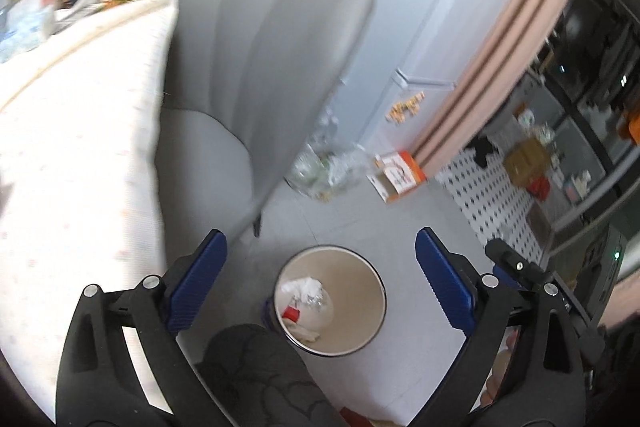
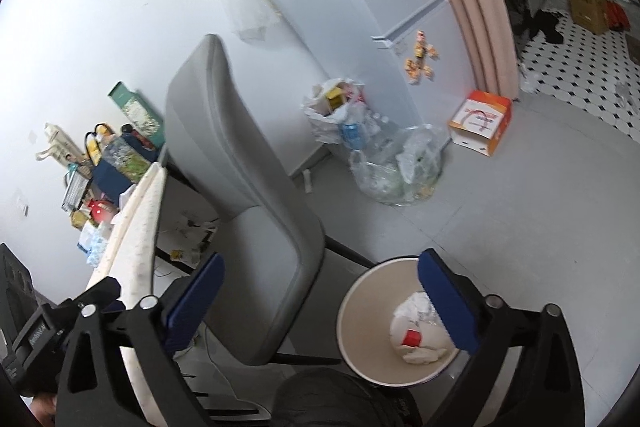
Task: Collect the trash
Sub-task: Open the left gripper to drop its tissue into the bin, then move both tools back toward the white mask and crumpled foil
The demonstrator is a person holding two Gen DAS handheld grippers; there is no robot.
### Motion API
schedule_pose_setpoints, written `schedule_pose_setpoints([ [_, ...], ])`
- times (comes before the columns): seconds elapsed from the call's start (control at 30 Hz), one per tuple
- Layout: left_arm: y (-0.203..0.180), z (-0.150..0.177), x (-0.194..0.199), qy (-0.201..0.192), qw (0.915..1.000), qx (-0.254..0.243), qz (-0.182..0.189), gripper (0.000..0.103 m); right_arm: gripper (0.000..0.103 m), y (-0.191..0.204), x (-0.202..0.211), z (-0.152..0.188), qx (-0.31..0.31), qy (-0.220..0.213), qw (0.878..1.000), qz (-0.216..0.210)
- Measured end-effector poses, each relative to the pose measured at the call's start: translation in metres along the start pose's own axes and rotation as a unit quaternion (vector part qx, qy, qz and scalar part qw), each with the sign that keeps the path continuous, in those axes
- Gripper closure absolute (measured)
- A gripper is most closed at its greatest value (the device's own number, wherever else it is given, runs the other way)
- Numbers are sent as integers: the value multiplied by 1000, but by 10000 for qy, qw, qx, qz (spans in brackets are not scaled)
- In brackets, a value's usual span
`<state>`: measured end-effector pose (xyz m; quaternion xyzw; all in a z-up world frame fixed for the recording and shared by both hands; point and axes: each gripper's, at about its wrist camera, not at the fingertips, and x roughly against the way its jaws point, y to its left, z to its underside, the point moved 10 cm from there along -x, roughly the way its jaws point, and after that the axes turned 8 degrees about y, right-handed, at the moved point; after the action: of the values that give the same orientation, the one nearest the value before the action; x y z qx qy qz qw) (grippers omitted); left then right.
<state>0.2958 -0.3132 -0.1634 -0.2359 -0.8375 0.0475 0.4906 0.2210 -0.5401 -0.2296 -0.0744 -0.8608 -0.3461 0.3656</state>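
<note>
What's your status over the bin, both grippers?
Left gripper open, empty. Right gripper open, empty. Trash lies in the bin. Grey chair beside it, not blocking.

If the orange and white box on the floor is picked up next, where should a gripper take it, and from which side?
Probably from above, across the raised top end of the orange and white box. It lies tilted on the floor near the pink curtain, its flap hanging loose at the low end, so pads should close on the two firm side faces. Both grippers, left and right, are open and empty.
</note>
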Motion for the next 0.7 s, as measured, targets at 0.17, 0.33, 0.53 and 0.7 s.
schedule_pose_setpoints([
  [0.17,44,-9,36,-360,9985,394,-101,6,7,46,-7,11,365,79,9993,-55],
  [0.33,88,-16,67,-642,9950,757,-143,6,7,95,-15,22,731,239,9970,-124],
  [0.53,134,-20,96,-927,9891,1126,-205,6,7,146,-20,32,1109,319,9930,-258],
  [0.7,176,-18,117,-1097,9831,1438,-272,6,7,189,-29,47,1462,470,9875,-340],
])
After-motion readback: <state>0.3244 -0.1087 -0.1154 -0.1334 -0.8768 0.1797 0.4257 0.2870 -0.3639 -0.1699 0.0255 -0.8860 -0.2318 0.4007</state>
